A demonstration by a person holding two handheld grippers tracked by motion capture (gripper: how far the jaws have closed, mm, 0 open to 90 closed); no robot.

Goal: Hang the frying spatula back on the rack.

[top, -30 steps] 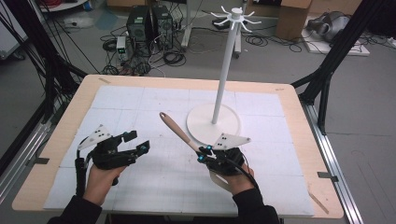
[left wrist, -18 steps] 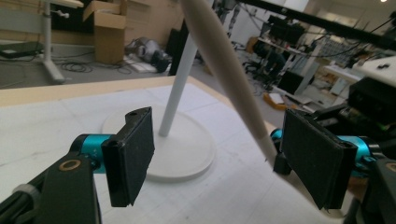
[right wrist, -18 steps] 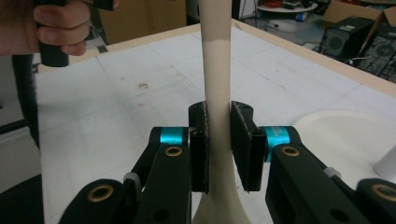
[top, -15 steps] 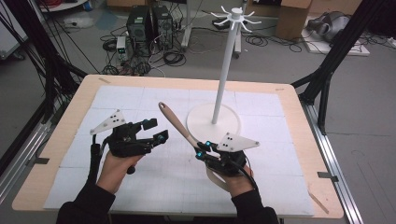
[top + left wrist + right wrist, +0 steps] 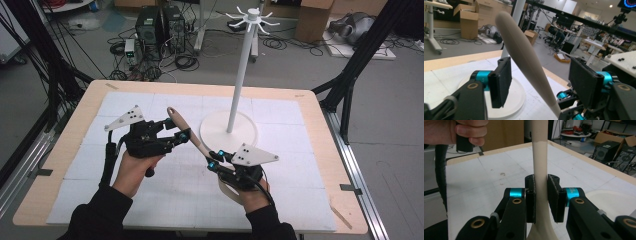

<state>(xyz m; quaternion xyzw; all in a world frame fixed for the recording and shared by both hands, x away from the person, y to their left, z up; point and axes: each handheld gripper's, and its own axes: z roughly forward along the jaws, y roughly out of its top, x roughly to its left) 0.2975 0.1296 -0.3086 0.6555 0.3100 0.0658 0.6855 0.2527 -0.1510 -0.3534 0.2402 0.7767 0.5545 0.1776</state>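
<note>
Here, spatula (image 5: 186,131) handle slanting up-left, away from the person.

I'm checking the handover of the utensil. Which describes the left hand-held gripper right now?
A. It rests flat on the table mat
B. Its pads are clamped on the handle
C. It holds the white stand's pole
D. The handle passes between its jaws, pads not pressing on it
D: in the left gripper view the handle runs between the left hand-held gripper, with gaps beside both pads.
</note>
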